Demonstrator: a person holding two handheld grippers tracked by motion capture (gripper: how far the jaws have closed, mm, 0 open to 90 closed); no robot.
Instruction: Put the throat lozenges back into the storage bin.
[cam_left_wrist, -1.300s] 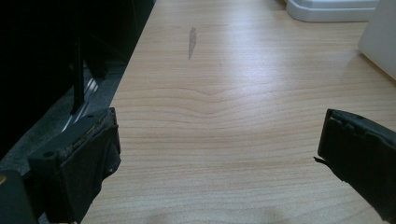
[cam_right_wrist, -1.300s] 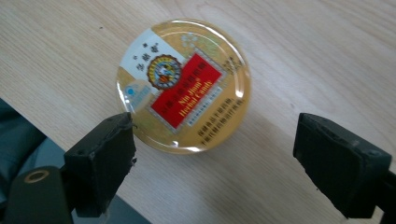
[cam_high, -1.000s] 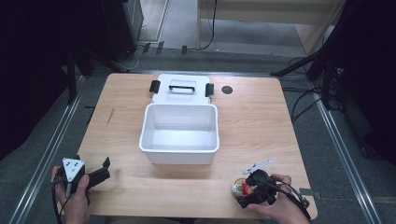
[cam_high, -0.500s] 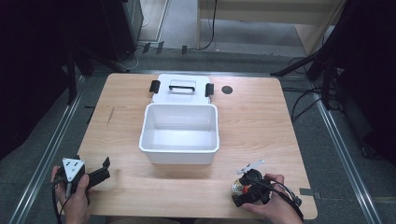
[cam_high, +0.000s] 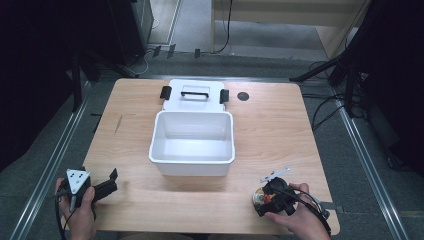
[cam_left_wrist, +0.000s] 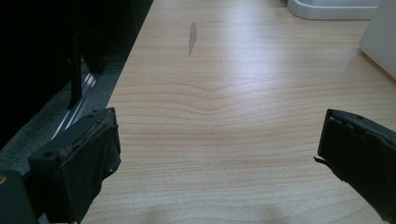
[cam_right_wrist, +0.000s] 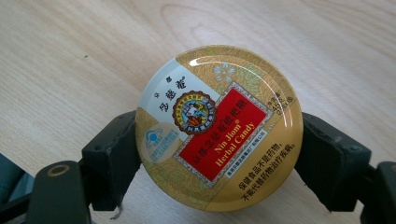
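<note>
In the high view, a wooden table (cam_high: 280, 130) is seen from above. An open white bin (cam_high: 192, 142) is placed at the table's middle, and its lid (cam_high: 193, 95), fitted with a handle and two black latches, lies flat just behind it toward the far edge. A small dark round mark (cam_high: 243, 96) is seen beside the lid near the far edge. The left gripper (cam_high: 107, 182) is held in the left hand (cam_high: 77, 210) at the table's near left corner, with its jaws spread and nothing between them. The right gripper (cam_high: 261, 199) is held in the right hand (cam_high: 295, 217) close to the near right corner, over a small round tin (cam_high: 258, 197) lying by the near edge.

In the left gripper view, the two black jaws are seen set wide apart over bare wood, and a white corner of the bin (cam_left_wrist: 380, 42) is caught at the upper right.

In the right gripper view, the tin (cam_right_wrist: 219, 126), a gold round candy tin with a red label, is seen lying flat on the table between the two jaws. The jaws have just been closing, and both pads (cam_right_wrist: 114, 158) are now pressed against the tin's rim on opposite sides.
</note>
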